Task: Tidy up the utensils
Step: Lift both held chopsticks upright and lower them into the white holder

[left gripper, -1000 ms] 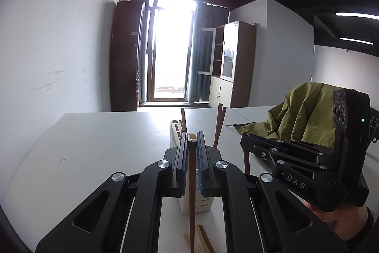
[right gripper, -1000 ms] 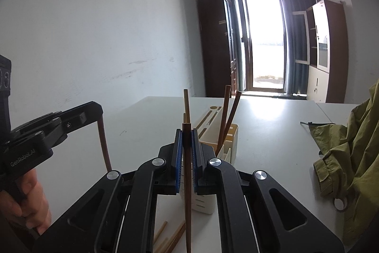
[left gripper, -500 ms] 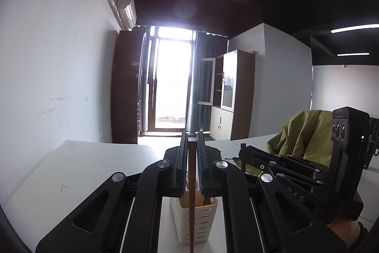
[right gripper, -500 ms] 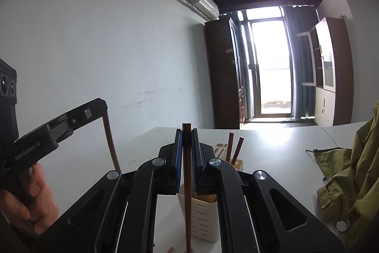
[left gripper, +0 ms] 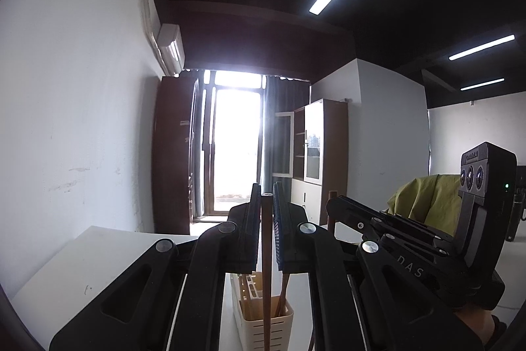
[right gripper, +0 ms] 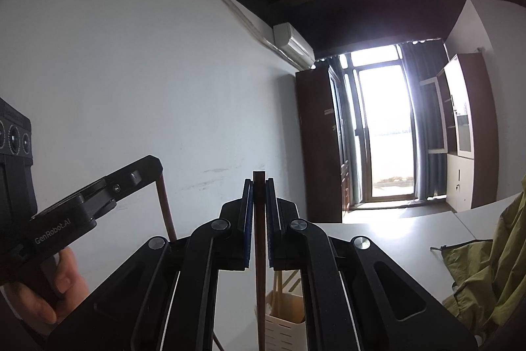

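Note:
My left gripper is shut on a brown chopstick held upright above a cream slotted utensil holder with other chopsticks standing in it. My right gripper is shut on a second brown chopstick, upright above the same holder. Each gripper shows in the other's view: the right one beside me to the right, the left one to the left, each with its chopstick hanging down.
The holder stands on a white table. An olive-green cloth lies on the table at the right. A white wall runs along the left. A bright door and wooden cabinets stand at the far end.
Both grippers have risen and tilted upward with their chopsticks. The holder has dropped to the bottom of both views, and the loose chopsticks on the table are out of sight.

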Demonstrator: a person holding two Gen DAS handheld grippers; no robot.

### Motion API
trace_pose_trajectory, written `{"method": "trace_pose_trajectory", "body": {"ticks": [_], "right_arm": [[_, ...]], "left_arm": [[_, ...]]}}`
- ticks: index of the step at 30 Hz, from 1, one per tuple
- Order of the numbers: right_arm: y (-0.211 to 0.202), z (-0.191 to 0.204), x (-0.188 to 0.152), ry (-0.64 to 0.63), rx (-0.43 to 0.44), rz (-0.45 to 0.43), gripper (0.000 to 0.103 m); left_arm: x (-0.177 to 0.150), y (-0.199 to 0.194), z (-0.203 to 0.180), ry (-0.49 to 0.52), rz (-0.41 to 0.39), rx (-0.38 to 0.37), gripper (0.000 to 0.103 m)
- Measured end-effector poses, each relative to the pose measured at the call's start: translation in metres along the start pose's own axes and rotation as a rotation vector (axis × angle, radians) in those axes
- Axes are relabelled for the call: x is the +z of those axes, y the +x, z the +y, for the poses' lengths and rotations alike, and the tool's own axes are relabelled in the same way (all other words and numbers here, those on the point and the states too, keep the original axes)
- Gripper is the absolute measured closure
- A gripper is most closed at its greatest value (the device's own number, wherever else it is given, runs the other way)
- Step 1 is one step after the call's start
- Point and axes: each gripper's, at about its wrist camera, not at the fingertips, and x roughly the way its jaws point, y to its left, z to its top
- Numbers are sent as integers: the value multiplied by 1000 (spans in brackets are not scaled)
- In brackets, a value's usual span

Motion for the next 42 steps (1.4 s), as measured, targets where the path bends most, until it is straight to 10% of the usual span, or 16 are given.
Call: {"method": "trace_pose_trajectory", "body": {"ticks": [15,24,42], "right_arm": [[-16,-9,10,-59,48,-306,95],[5,-26,4,-39,47,-300,95],[41,-38,-19,-40,19,-123,95]], "left_arm": [[0,0,2,-35,-265,49,96],[-11,10,5,-32,-327,66,96],[-41,78,33,-86,-42,66,96]]}}
